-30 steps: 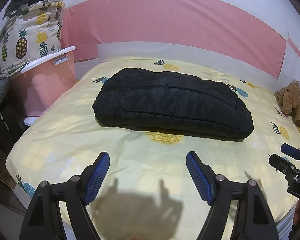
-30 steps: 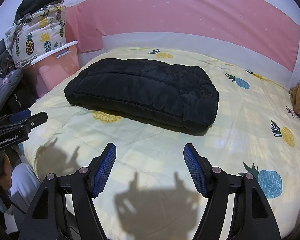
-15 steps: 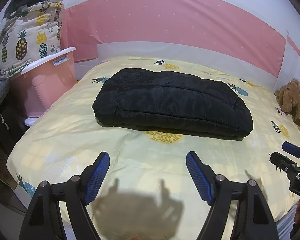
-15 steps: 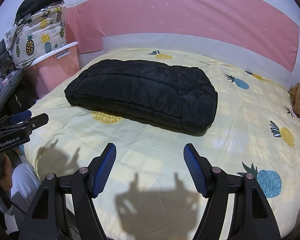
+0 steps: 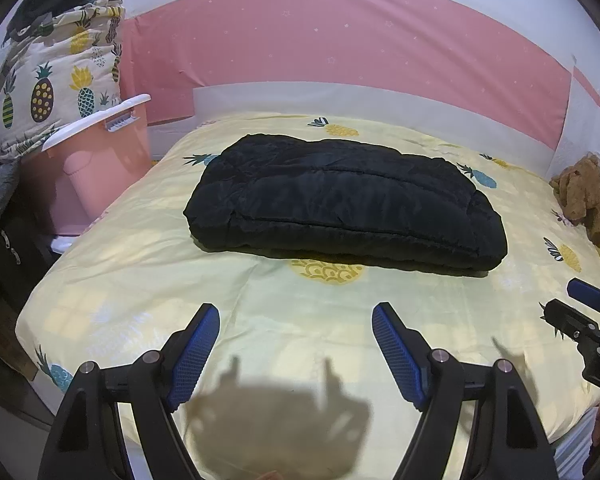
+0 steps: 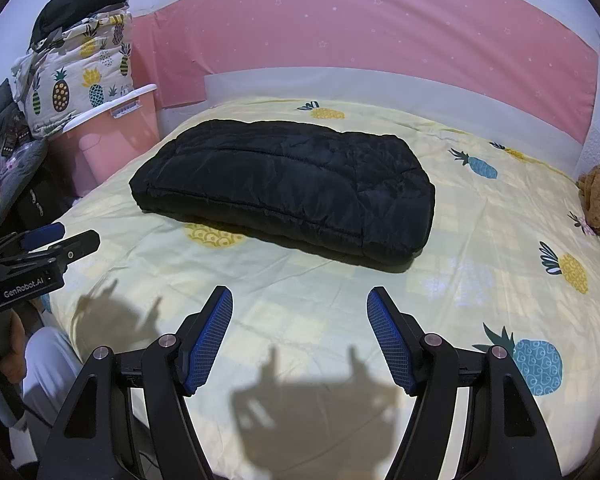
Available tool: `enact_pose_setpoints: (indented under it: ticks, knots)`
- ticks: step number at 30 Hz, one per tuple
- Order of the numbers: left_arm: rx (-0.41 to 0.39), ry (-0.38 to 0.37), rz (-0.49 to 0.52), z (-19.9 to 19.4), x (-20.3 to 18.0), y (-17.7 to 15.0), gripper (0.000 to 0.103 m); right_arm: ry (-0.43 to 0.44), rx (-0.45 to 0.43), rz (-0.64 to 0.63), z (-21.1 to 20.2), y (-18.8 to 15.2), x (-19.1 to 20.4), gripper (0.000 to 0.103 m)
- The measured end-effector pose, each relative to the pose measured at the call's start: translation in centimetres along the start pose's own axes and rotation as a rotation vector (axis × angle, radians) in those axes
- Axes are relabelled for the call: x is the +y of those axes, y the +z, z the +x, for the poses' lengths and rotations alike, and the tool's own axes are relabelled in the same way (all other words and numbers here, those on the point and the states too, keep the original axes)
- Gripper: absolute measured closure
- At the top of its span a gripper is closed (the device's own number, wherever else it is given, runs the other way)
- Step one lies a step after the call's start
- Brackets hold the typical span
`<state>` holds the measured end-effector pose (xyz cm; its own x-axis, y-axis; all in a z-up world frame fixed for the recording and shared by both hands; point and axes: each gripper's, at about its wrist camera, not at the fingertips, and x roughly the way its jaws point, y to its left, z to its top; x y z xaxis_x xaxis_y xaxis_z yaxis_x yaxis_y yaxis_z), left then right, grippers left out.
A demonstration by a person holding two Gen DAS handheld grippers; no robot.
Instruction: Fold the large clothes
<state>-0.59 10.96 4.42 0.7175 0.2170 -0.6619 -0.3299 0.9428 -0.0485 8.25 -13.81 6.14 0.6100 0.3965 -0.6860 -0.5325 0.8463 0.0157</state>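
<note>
A black padded jacket [image 5: 340, 204] [image 6: 288, 188] lies folded into a thick rectangle in the middle of the bed [image 5: 140, 276]. My left gripper [image 5: 296, 320] hovers open over the yellow pineapple sheet near the bed's front edge, well short of the jacket, with nothing between its blue pads [image 5: 196, 348]. My right gripper [image 6: 300, 304] is also open and empty, hanging over the sheet in front of the jacket's right end. Each gripper shows at the edge of the other's view: the right one [image 5: 580, 312], the left one [image 6: 44, 248].
A pink plastic bin [image 5: 96, 164] with a white lid stands left of the bed, with pineapple-print bedding [image 5: 56, 92] and dark clothes piled on it. A brown plush toy [image 5: 580, 196] sits at the bed's right edge. A pink padded wall [image 5: 340, 48] backs the bed. A person's hand [image 6: 14, 356] grips the left handle.
</note>
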Motion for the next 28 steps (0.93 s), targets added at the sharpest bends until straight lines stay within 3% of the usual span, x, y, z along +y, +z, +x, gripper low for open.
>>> enact_pose_setpoints:
  ticks: [14,28]
  knots:
    - [0.005,0.038,0.019,0.7,-0.2,-0.2,0.025,-0.002,0.009,0.002,0.1,-0.1,-0.1,0.033]
    - [-0.007,0.017,0.014,1.2,-0.3,-0.7,0.025,-0.001,0.014,0.007,0.1,-0.4,-0.3,0.033]
